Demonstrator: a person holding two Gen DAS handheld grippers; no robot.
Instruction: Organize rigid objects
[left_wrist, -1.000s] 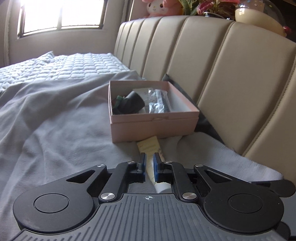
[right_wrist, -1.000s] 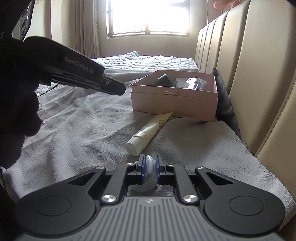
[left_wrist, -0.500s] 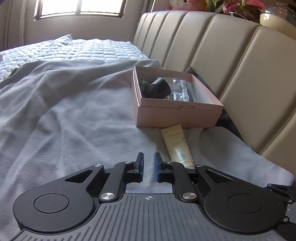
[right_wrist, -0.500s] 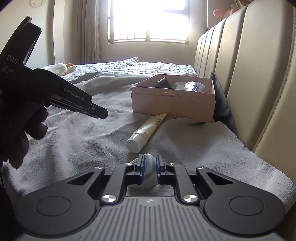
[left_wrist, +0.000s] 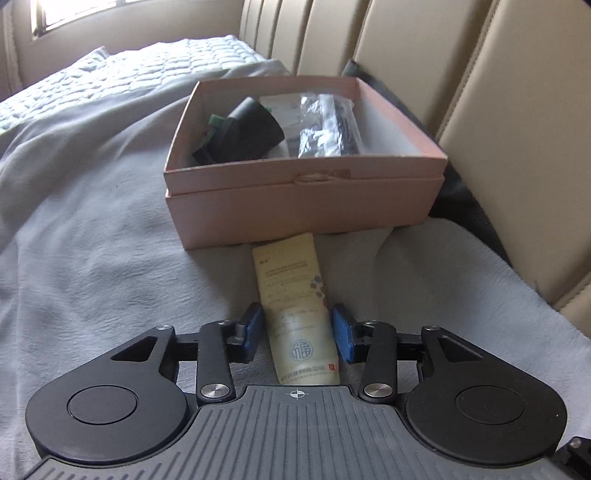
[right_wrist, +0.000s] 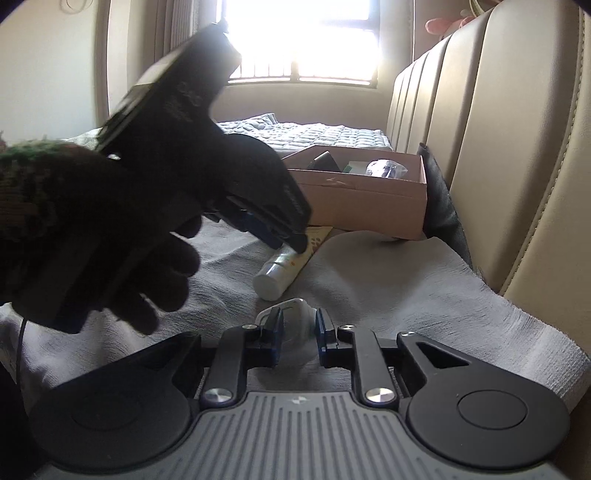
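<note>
A cream tube (left_wrist: 295, 295) lies on the grey blanket, its flat end against the pink box (left_wrist: 303, 206). My left gripper (left_wrist: 298, 332) is open with its blue pads on either side of the tube, not pressing it. In the right wrist view the left gripper (right_wrist: 280, 236) is over the tube (right_wrist: 282, 264). My right gripper (right_wrist: 298, 334) is shut on a small white object (right_wrist: 297, 321) low over the blanket. The pink box (right_wrist: 369, 199) holds a black item (left_wrist: 251, 129) and a silvery packet (left_wrist: 325, 125).
The beige padded headboard (left_wrist: 498, 110) runs along the right, with a dark cushion (left_wrist: 454, 199) wedged beside the box. The grey blanket (left_wrist: 92, 240) covers the bed and a quilted cover (left_wrist: 129, 70) lies beyond. The gloved left hand (right_wrist: 110, 221) fills the left of the right wrist view.
My left gripper has opened wide and moved down over the tube, which now lies between its pads. The right gripper has stayed in place, shut on the white object.
</note>
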